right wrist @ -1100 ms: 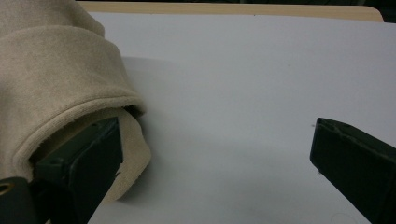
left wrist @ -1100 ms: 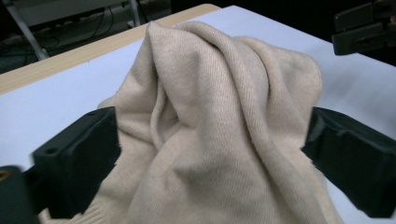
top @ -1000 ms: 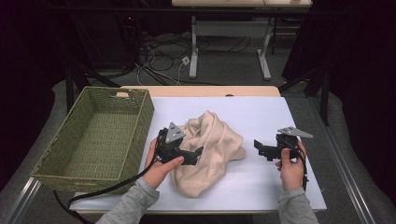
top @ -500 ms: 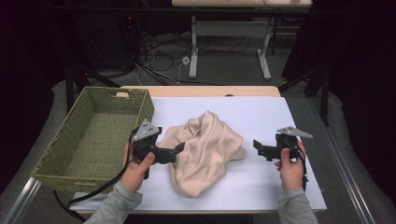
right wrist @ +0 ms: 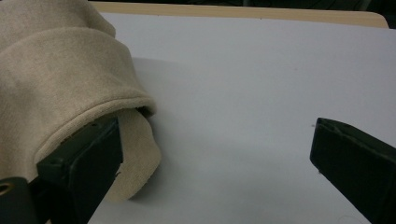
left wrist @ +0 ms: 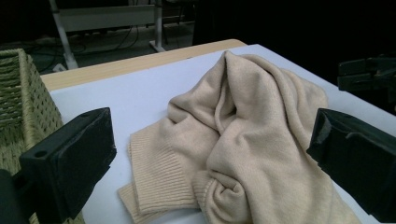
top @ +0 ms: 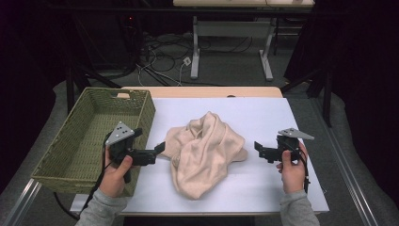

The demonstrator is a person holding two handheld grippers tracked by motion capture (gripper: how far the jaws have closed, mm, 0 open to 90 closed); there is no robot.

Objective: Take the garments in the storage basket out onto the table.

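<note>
On white tabletop point(top: 263, 188) | crumpled beige ribbed-knit sweater point(top: 207, 146) | woven basket point(top: 89, 136) | both grippers' fingers spread open, empty

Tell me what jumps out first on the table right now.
A crumpled beige sweater lies heaped mid-table on the white mat. A hand-held gripper flanks it on each side, jaws open: the left hand-held gripper at its ribbed edge, the right hand-held gripper just short of it. A woven green basket sits at the left edge.

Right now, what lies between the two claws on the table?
The crumpled beige sweater lies on the white tabletop between the left claw and the right claw, as the high view shows.
</note>
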